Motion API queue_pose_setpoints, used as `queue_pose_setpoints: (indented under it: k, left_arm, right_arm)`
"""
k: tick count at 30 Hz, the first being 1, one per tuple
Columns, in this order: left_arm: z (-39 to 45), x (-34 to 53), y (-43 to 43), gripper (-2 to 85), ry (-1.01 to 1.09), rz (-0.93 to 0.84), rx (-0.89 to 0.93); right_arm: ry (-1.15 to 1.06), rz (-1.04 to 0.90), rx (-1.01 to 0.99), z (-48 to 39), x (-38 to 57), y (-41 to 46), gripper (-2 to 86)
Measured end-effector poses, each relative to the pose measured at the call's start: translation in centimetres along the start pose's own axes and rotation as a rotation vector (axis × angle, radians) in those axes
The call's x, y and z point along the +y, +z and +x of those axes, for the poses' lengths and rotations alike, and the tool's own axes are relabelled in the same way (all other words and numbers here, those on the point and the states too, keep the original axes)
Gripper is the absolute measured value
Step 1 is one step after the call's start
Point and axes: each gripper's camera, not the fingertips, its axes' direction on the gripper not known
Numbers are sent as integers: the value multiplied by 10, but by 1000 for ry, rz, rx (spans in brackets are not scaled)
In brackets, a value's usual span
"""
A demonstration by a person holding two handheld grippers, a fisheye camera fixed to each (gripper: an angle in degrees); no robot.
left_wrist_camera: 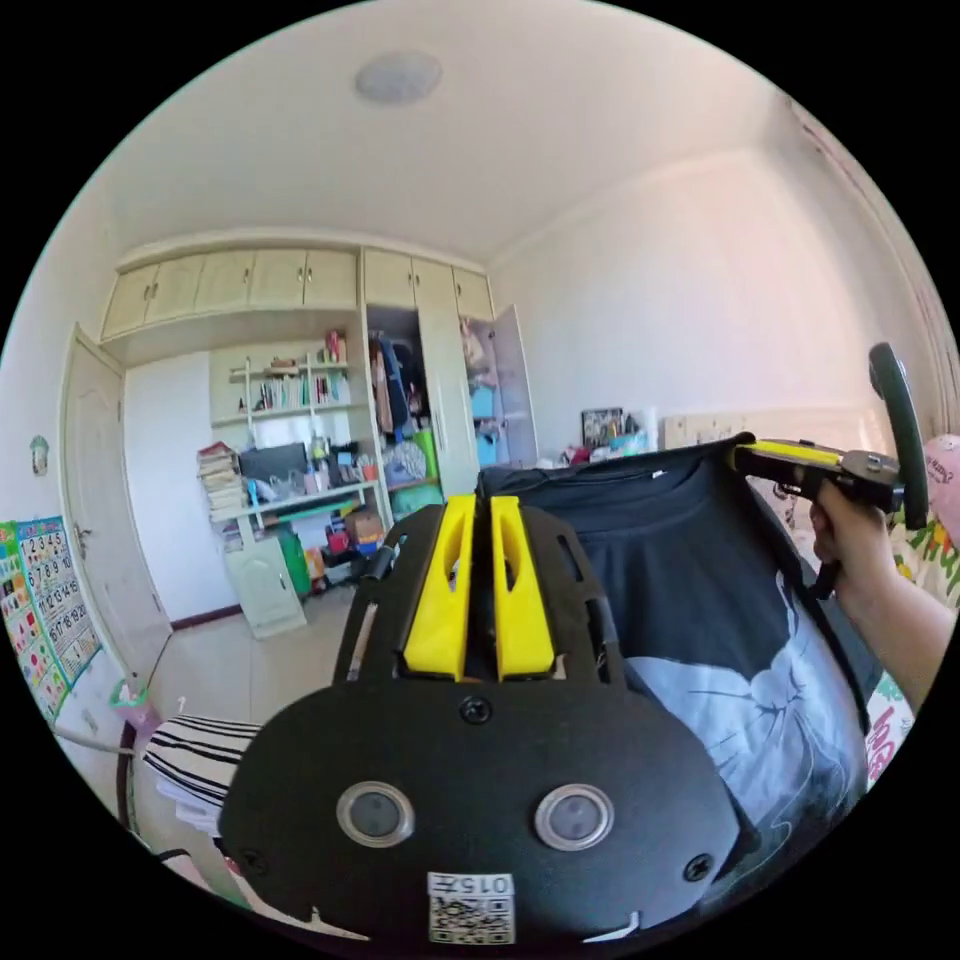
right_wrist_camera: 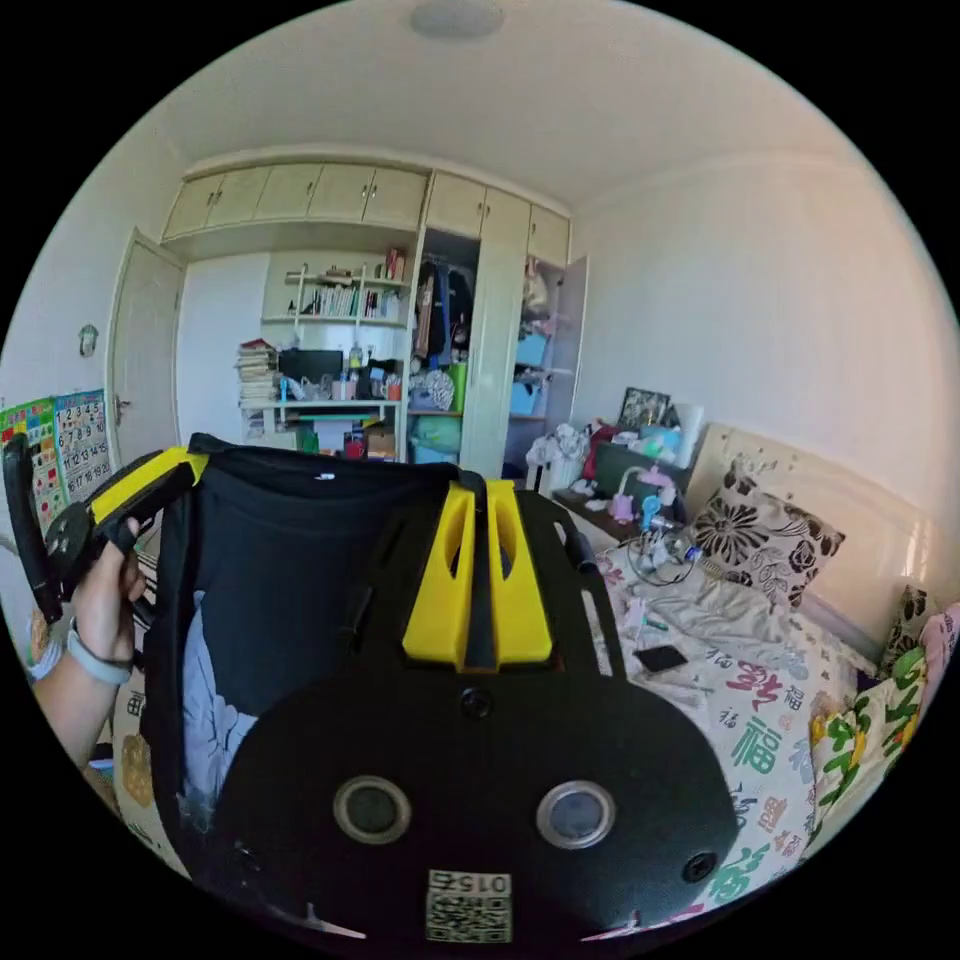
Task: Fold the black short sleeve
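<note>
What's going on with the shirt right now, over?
Left gripper and right gripper shut on black shirt, held up spread above the bed. Nothing in the way.

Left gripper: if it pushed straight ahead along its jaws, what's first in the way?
The black short-sleeve T-shirt itself: the left gripper is shut on its top edge. Past the cloth, the line looks open air toward the cream wardrobe across the room, though depth is unclear.
</note>
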Motion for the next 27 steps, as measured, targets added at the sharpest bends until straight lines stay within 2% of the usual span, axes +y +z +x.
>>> queue_pose_setpoints:
  k: [2,4,6,8,10,14,16,19,20,22,24,25,27]
  left_arm:
    - [-9,33,113,65,3,-286,39]
    - [-22,68,169,79,-28,-502,76]
    - [-40,106,180,79,-80,-543,107]
    - [-67,160,158,83,-108,-554,214]
    - [-93,206,131,88,-164,-618,323]
    - [-153,302,63,105,-342,-849,348]
    - [-175,328,44,109,-450,-906,356]
    - [-188,352,48,114,-619,-946,545]
    - [-186,357,57,115,-657,-959,606]
    - [-179,360,72,106,-651,-989,617]
    - [-178,358,80,66,-622,-1007,507]
    - [-179,355,85,39,-585,-1026,461]
    - [-185,353,92,13,-589,-1042,497]
  right_arm:
    - [101,-363,-118,41,2,100,51]
    - [282,-456,-192,76,23,136,68]
    - [363,-406,-322,105,52,143,69]
    - [342,-522,-530,134,101,147,84]
    - [343,-634,-614,153,146,135,92]
    - [472,-814,-591,185,251,77,104]
    - [494,-896,-558,184,279,62,108]
    - [455,-1035,-570,170,299,68,122]
    - [448,-1008,-538,166,294,72,119]
    - [397,-1024,-530,159,283,84,94]
    - [367,-1091,-607,144,279,103,59]
    - [319,-1153,-538,135,277,114,41]
    - [255,-1171,-463,132,269,120,12]
